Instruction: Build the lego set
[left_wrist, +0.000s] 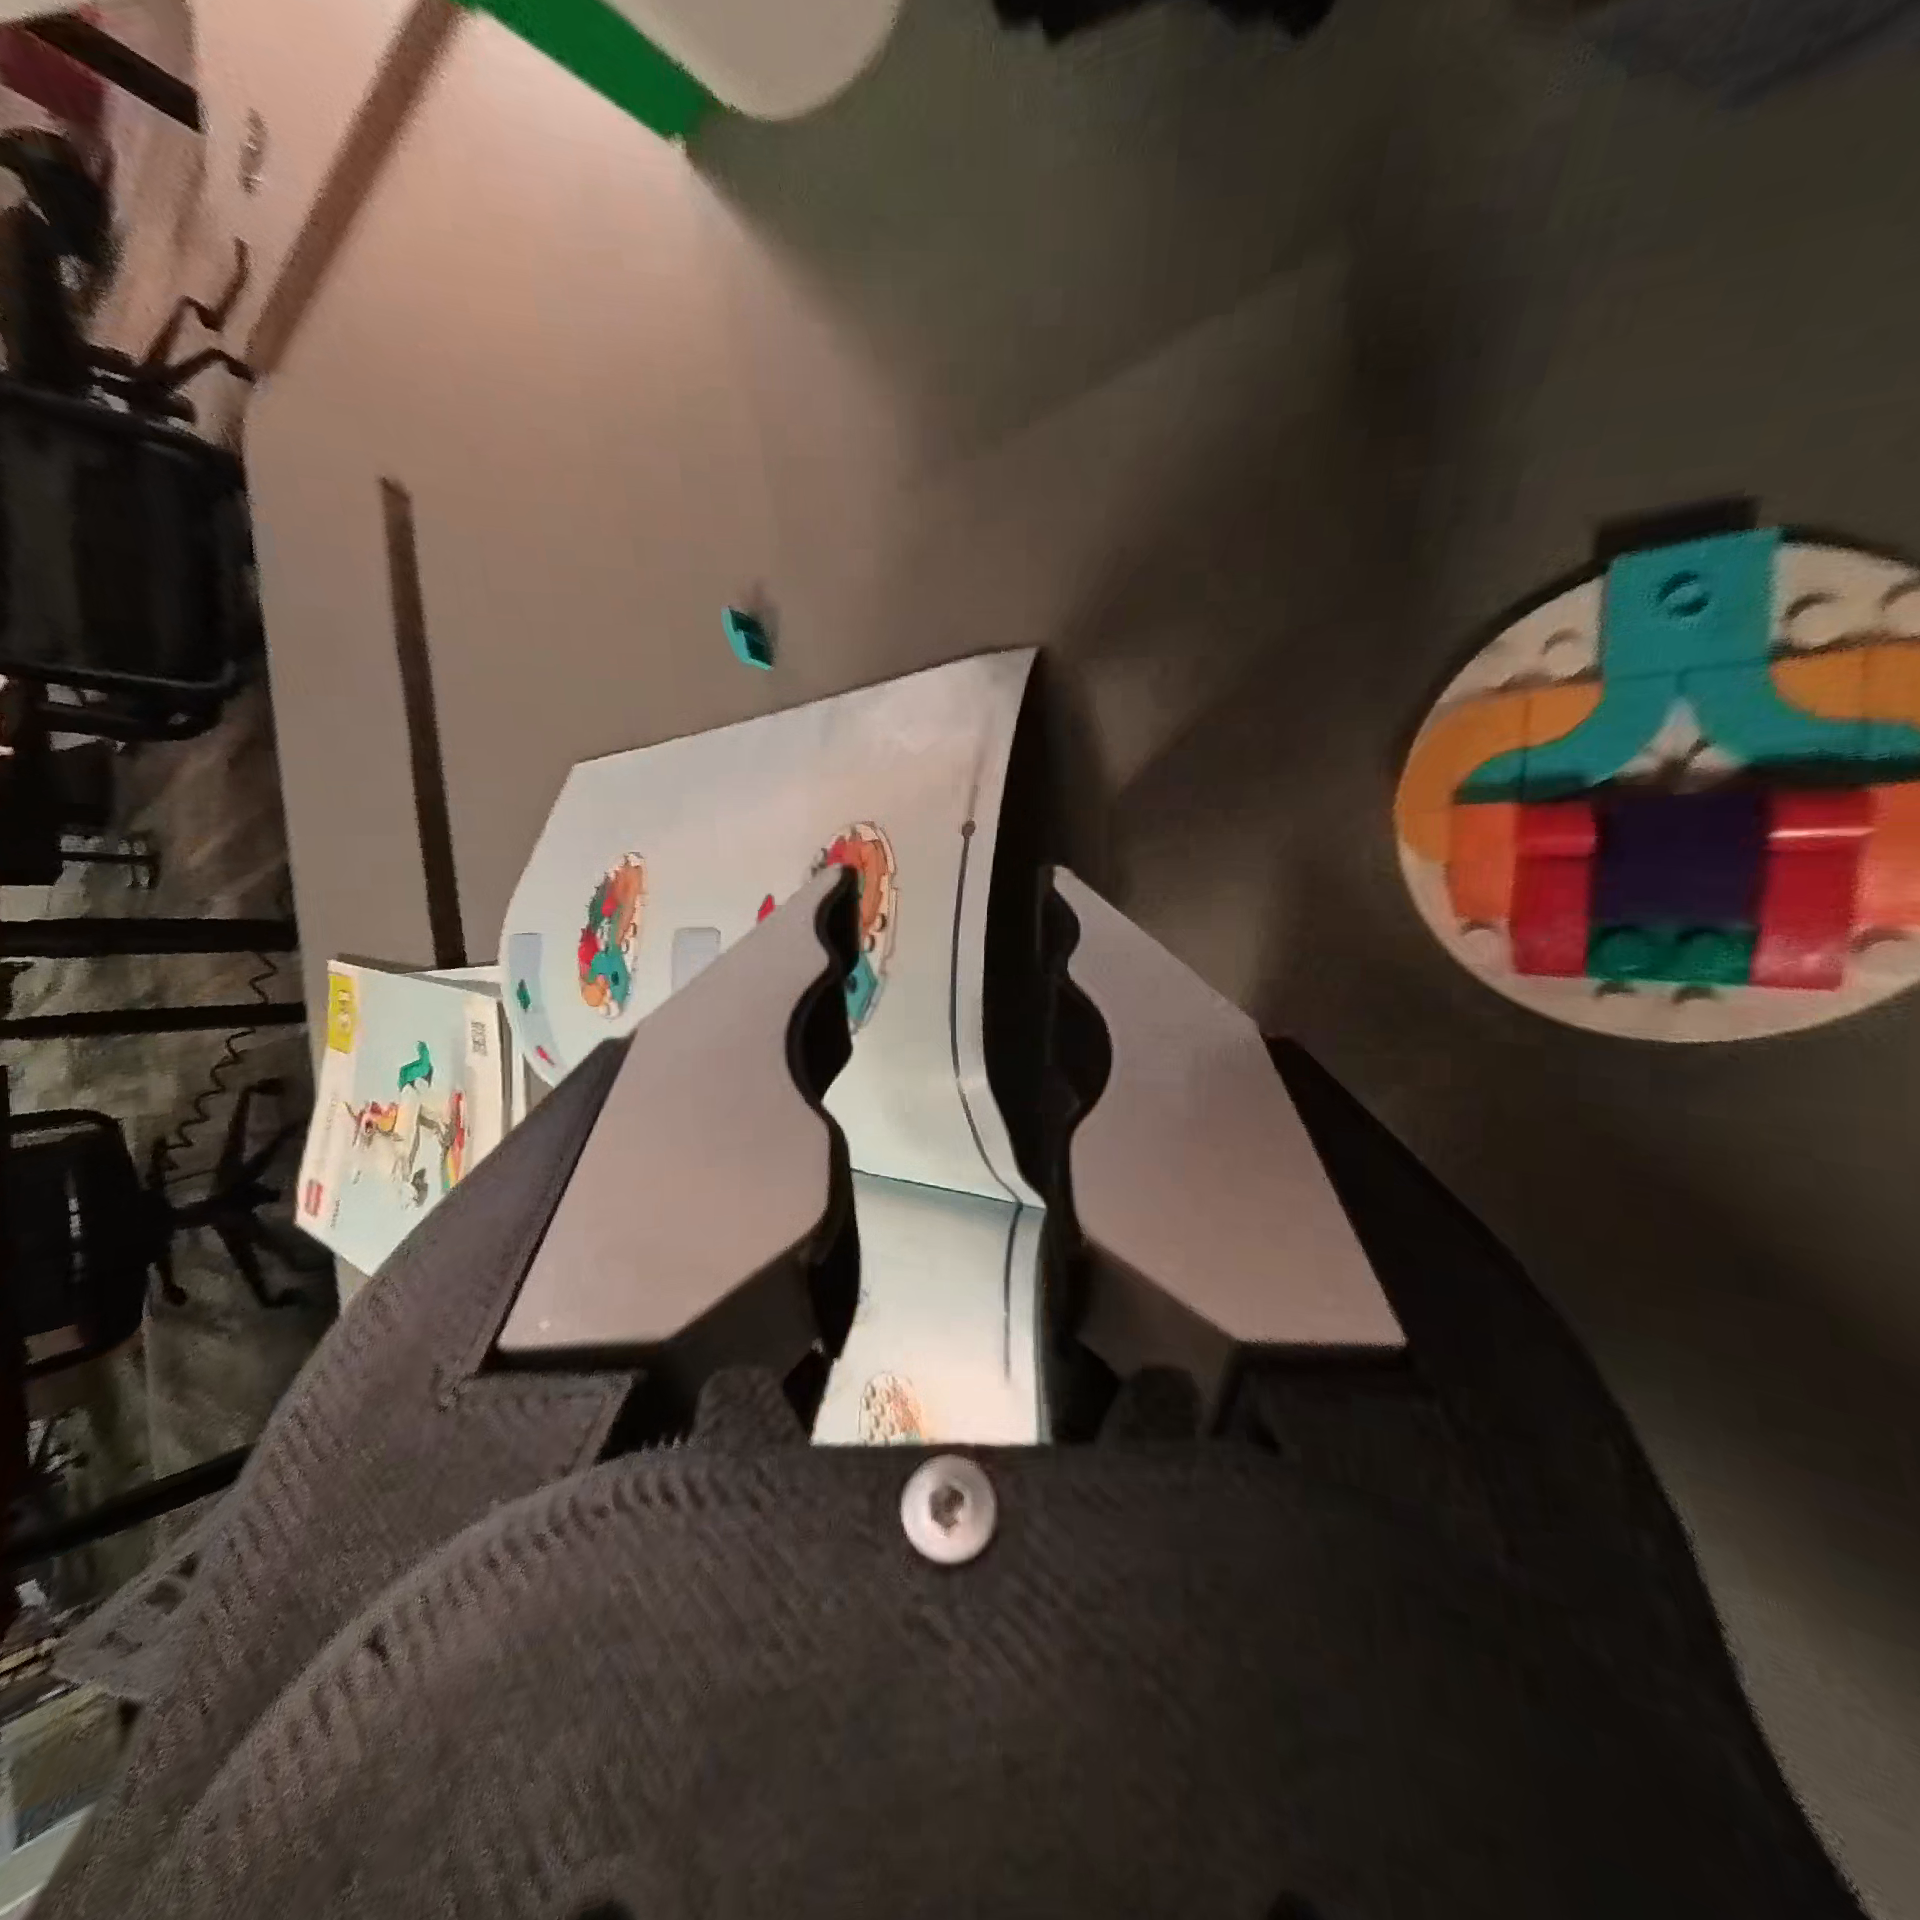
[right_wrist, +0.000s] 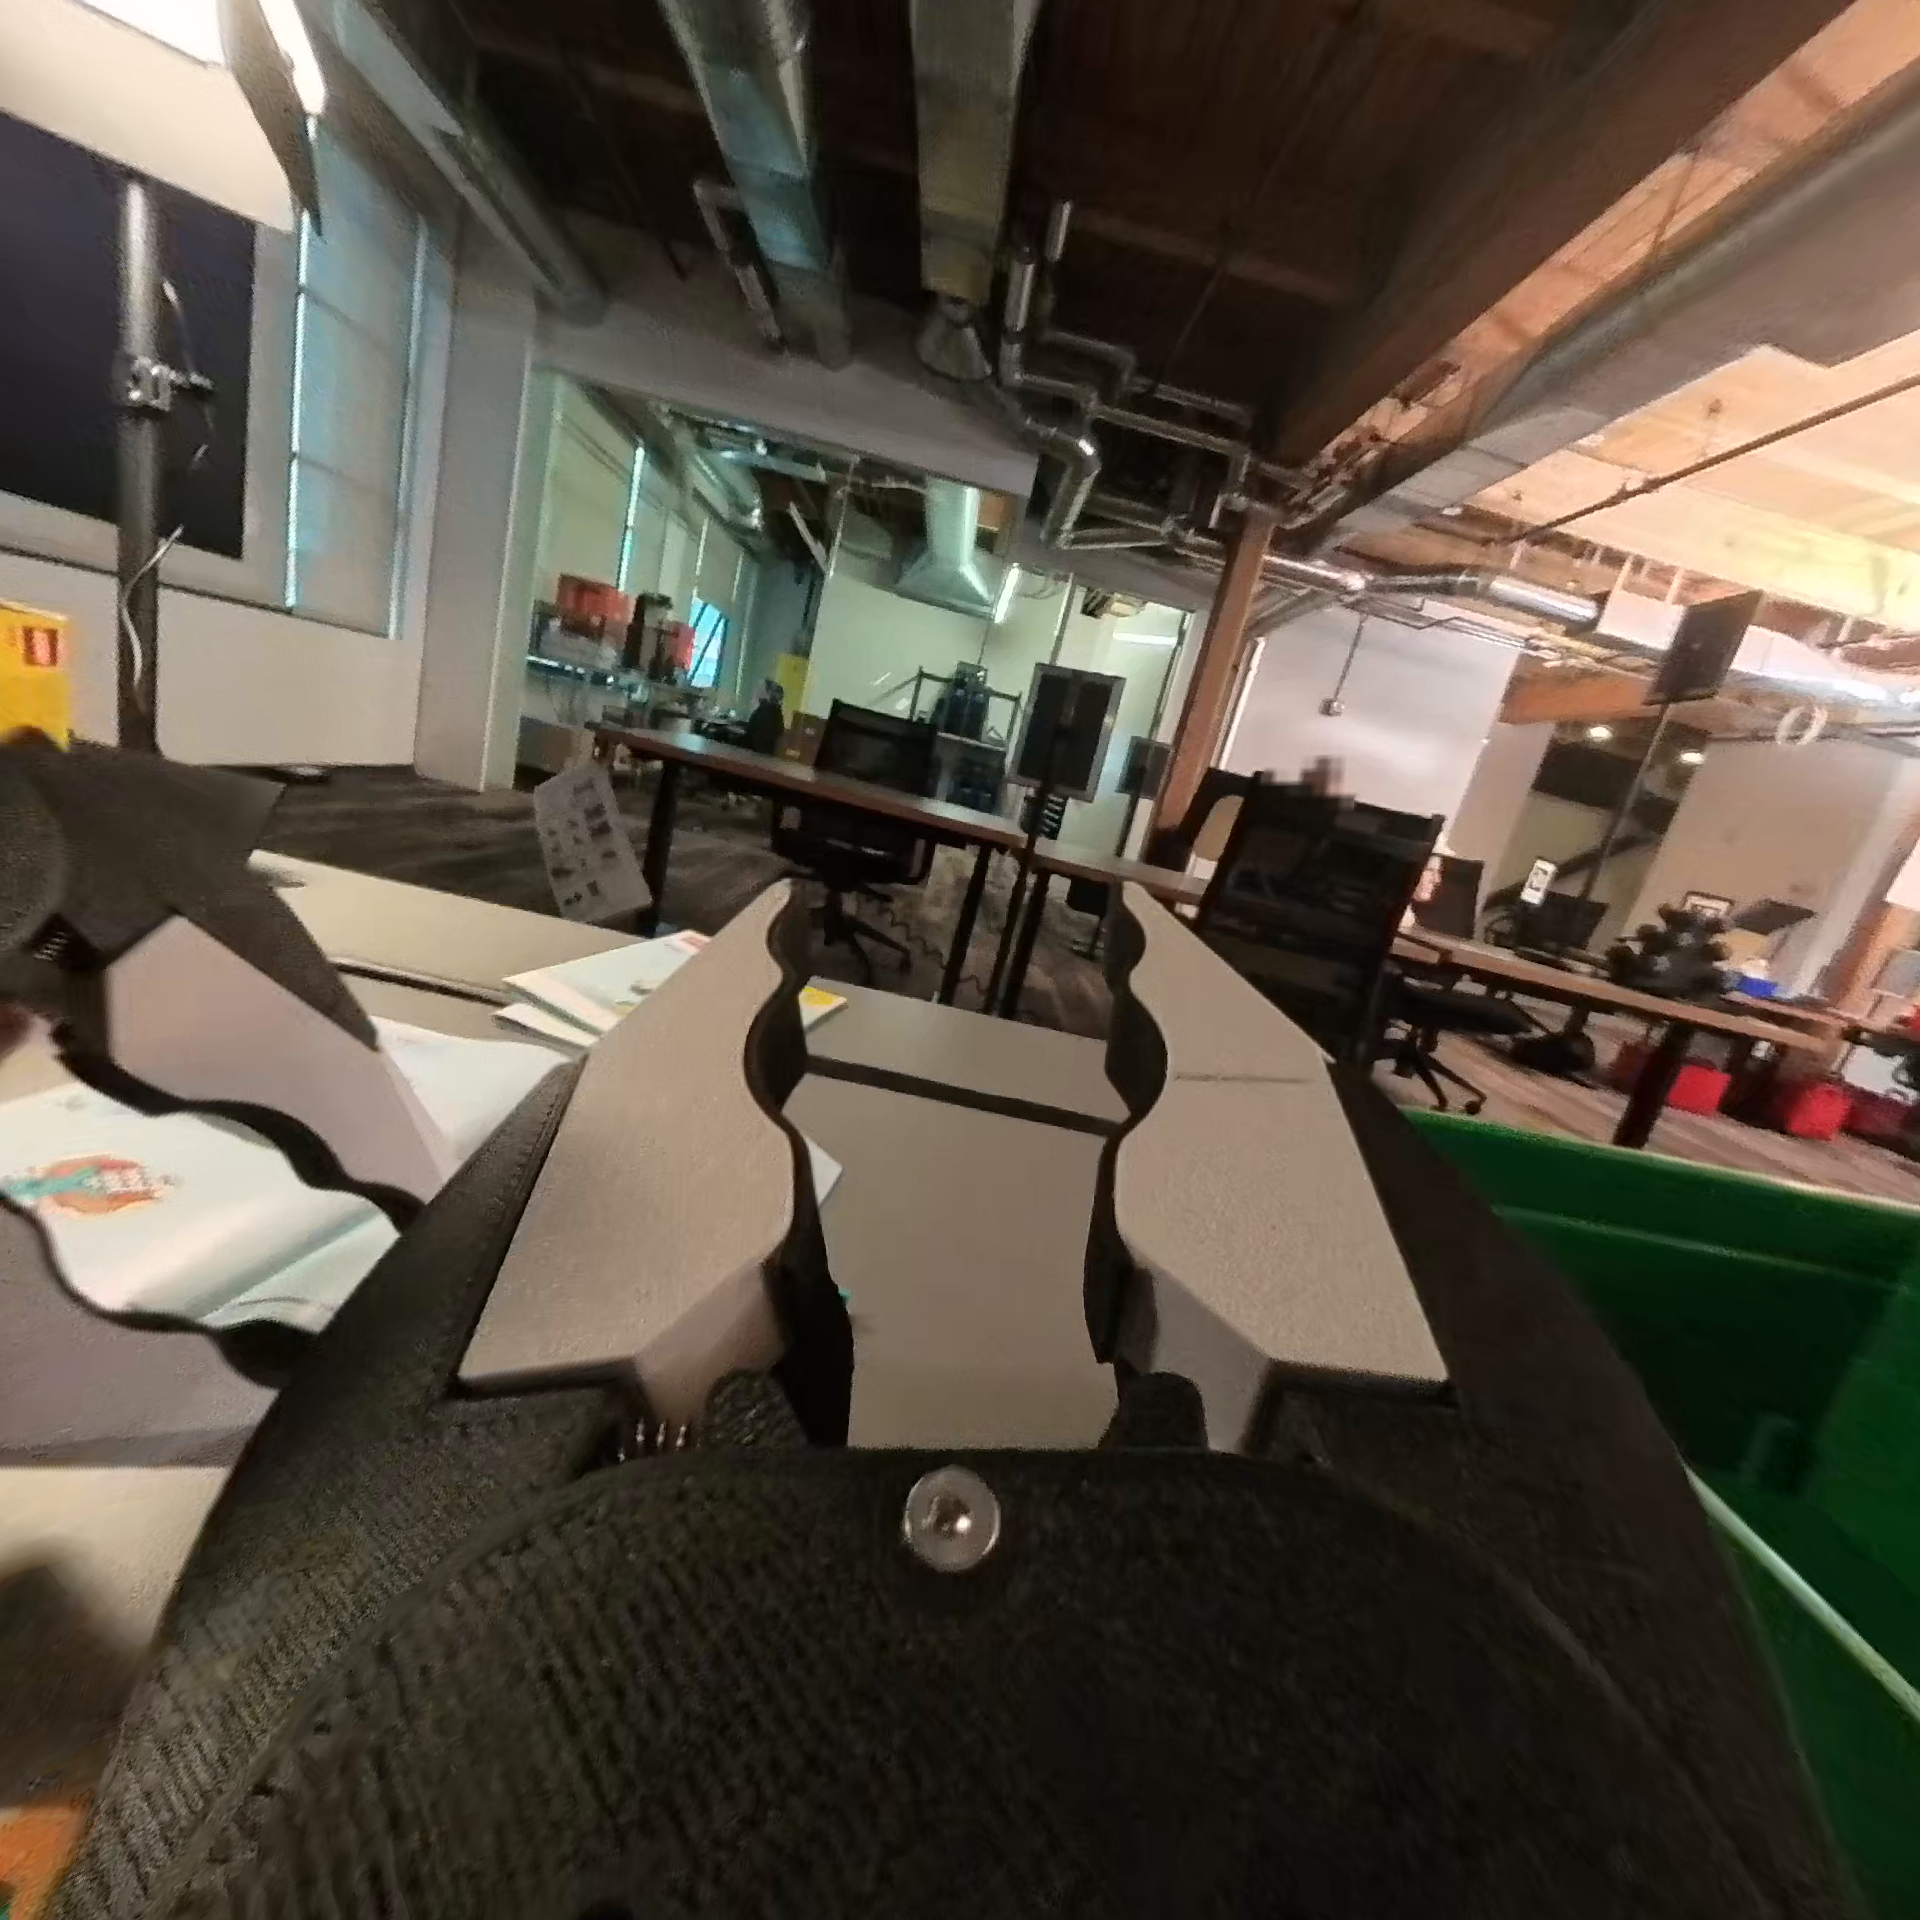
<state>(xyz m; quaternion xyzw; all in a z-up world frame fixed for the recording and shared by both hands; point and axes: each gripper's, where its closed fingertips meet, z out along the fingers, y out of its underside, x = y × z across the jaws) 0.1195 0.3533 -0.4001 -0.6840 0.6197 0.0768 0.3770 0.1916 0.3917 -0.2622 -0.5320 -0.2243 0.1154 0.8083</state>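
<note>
Lego model (left_wrist: 1683, 800) on table (left_wrist: 1143, 416), left gripper (left_wrist: 951, 894) jaws parted over booklet (left_wrist: 914, 790)

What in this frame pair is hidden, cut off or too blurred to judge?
- Left wrist view: round lego model cut by the right edge, blurred.
- Left wrist view: instruction page partly hidden by the left gripper.
- Right wrist view: green bin contents unseen, cut by the frame edge.

Grey table (right_wrist: 956, 1049) under and ahead of the tongs. Green bin (right_wrist: 1683, 1340) just right of them. Black office chairs (right_wrist: 1320, 935) and long desks (right_wrist: 831, 774) well beyond. Black pole (right_wrist: 135, 468) far left. Silver ducts (right_wrist: 758, 156) overhead.
</note>
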